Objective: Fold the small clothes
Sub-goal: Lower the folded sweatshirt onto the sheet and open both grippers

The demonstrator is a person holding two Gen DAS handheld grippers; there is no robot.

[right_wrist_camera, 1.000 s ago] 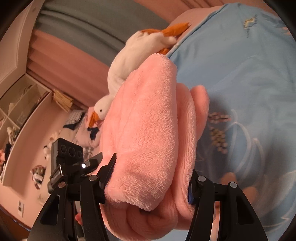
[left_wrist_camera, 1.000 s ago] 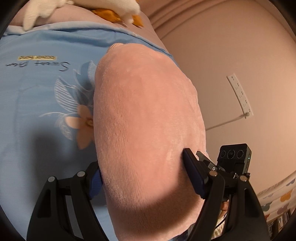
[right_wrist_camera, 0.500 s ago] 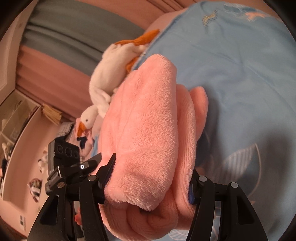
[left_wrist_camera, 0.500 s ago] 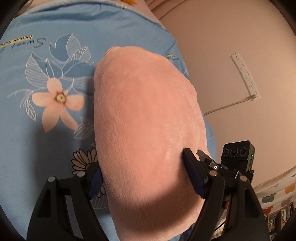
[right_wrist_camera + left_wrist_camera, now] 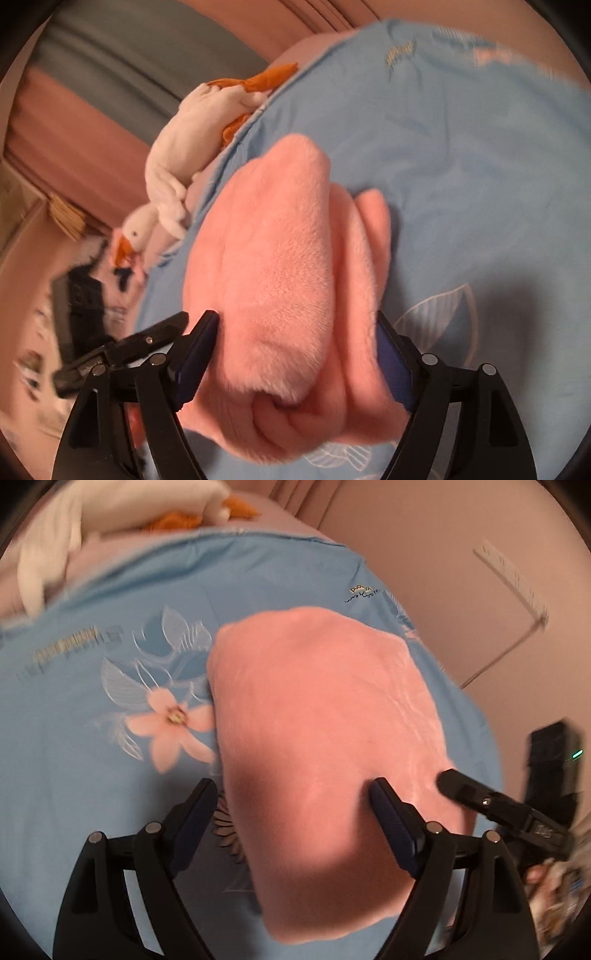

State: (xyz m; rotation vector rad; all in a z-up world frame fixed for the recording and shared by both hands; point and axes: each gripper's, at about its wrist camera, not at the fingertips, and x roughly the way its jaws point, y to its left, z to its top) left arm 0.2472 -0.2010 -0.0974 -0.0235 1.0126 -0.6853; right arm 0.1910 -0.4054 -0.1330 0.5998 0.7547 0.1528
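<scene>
A folded pink fleece garment (image 5: 325, 738) lies on a light blue floral bedspread (image 5: 92, 775). In the left wrist view my left gripper (image 5: 291, 805) is open, its left finger clear of the cloth and its right finger (image 5: 391, 819) touching the garment's top. The right gripper's finger (image 5: 480, 797) shows at the garment's right edge. In the right wrist view my right gripper (image 5: 295, 354) has the folded bundle (image 5: 280, 295) between its jaws, both pads against the fleece.
A white plush goose (image 5: 184, 147) with orange feet lies at the bedspread's far edge, also blurred in the left wrist view (image 5: 92, 528). A wall with a power strip (image 5: 513, 579) and cable stands beyond the bed. Curtains (image 5: 92, 92) hang behind the goose.
The garment has come down onto the bedspread. My left gripper's jaws have spread wider and its left finger has come off the cloth. Both cameras have swung over the bed.
</scene>
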